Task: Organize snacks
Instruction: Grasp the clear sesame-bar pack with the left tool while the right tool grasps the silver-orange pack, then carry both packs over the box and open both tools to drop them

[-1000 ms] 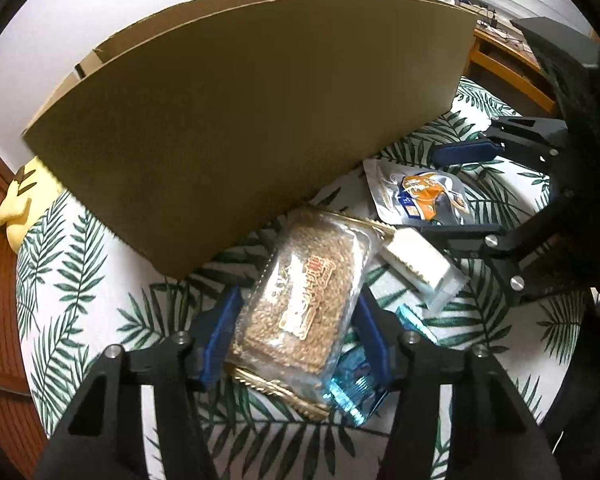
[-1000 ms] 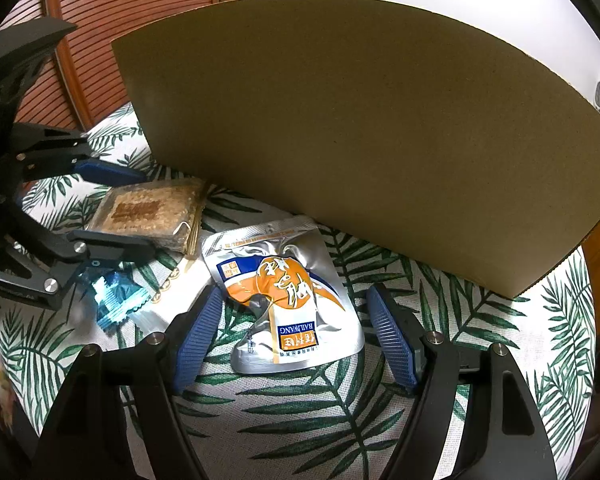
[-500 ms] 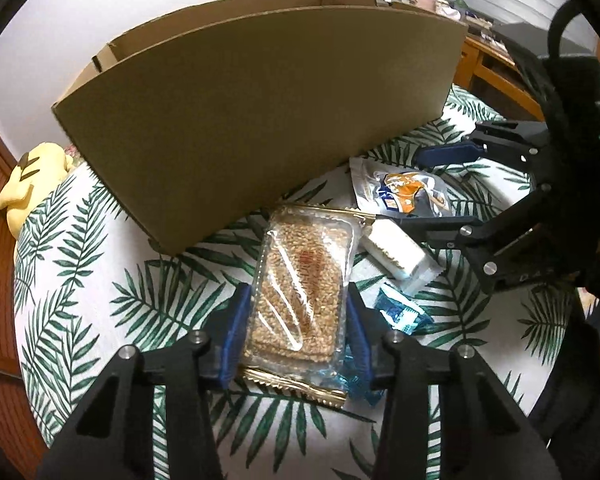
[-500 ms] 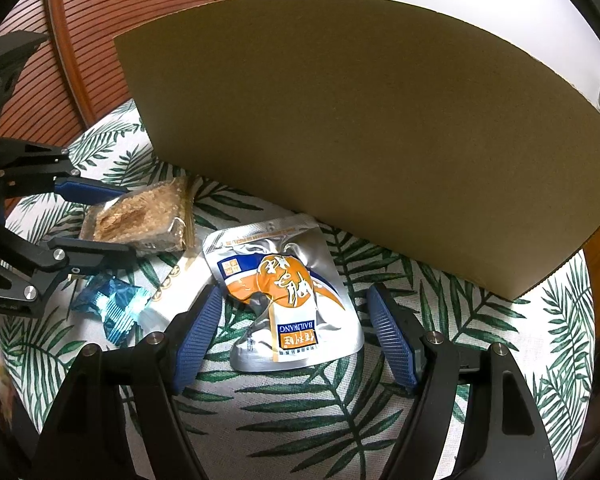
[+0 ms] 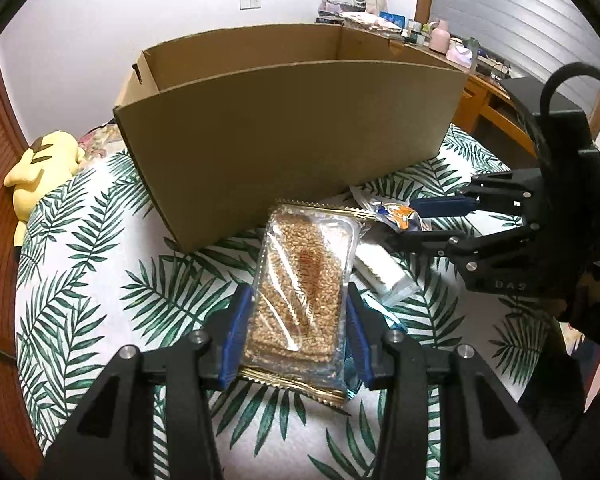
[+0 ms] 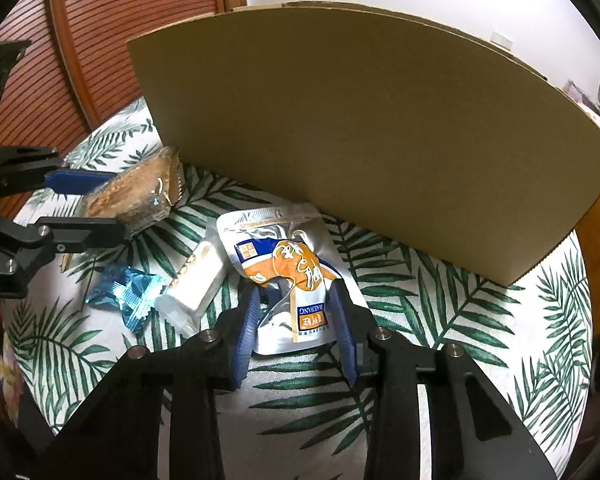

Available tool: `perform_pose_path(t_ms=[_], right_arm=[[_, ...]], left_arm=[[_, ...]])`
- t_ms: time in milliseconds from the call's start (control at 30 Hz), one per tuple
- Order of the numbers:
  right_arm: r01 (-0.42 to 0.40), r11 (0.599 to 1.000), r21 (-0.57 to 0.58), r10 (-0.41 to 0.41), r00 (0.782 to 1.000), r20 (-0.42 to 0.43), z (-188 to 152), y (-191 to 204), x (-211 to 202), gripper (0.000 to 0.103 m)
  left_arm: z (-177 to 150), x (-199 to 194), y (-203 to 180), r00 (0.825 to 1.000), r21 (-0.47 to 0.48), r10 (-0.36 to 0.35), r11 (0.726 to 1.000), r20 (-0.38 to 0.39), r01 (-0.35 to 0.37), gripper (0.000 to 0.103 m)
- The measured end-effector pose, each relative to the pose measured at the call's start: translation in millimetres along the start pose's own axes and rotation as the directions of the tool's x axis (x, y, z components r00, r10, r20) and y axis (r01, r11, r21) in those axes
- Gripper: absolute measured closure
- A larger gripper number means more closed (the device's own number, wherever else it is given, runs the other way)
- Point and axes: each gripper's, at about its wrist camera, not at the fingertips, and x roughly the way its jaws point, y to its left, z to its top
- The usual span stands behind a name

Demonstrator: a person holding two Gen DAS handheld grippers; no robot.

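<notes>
Leaf-print cloth (image 5: 100,320): L fingers (image 5: 236,320) clamp clear grain-bar pack (image 5: 300,292); R fingers (image 6: 342,316) just closed, pinching silver-orange pouch (image 6: 284,276).

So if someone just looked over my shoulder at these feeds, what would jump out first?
The big open cardboard box filling the back of the palm-leaf cloth. Then the left gripper, clamped on a clear pack of grain bars in front of the box. The right gripper has just been closing and now pinches the silver-and-orange pouch, near a loose white packet and blue wrapper.
</notes>
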Motion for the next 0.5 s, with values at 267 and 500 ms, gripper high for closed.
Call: perform_pose_path(t_ms=[267, 500], right_arm=[[-0.003, 1.0, 0.031, 0.001, 0.999, 0.037, -7.6, -3.5, -15.8, 0.079], [-0.015, 0.999, 0.05, 0.011, 0.996, 0.086, -16.2, -2.5, -36.6, 0.079]], left_arm=[[5.4, -2.9, -4.8, 0.999, -0.022, 0.004, 1.0, 0.032, -0.003, 0.06], [9.5, -15.8, -5.9, 0.997, -0.034, 0.008, 0.999, 0.078, -0.006, 0.06]])
